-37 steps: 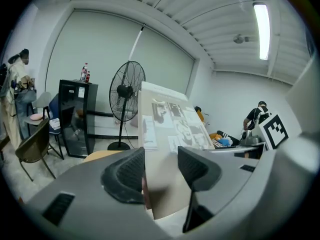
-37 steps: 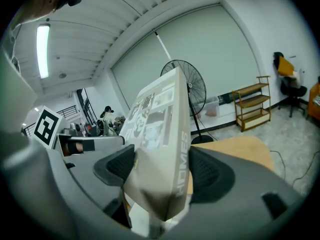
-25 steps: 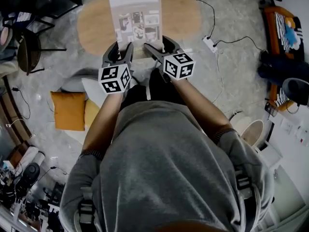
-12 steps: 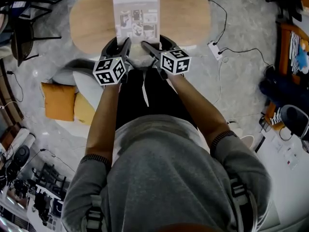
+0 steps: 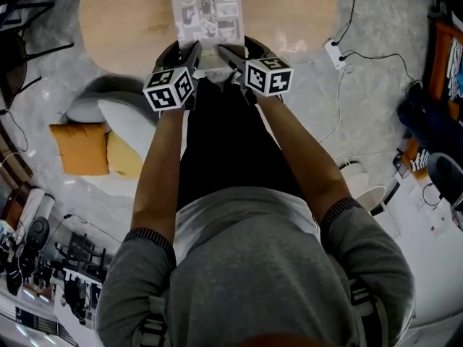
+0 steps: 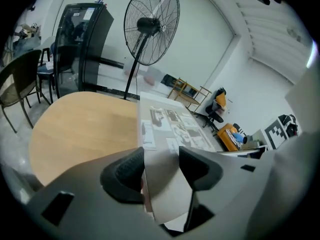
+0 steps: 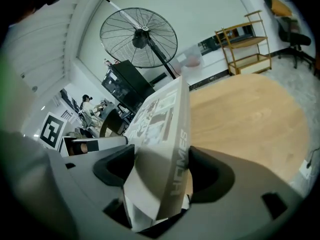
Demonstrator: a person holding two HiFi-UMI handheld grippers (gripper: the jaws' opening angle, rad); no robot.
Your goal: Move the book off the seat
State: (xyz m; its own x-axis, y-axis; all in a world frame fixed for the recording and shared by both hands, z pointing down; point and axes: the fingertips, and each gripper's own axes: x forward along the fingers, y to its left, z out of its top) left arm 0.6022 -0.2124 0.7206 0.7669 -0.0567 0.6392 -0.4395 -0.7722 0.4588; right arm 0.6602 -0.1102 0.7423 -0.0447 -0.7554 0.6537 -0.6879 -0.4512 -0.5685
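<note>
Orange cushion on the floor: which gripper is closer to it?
Left. The left gripper, whose jaws have just been opening round the book, is on the side of the cushion; the right gripper grips the book farther from it.

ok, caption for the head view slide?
Left gripper and right gripper hold the book over the wooden table; left jaws just opened slightly.

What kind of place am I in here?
Probably an office or studio workroom: a big standing fan, an office chair, and a power strip lying on the floor.
</note>
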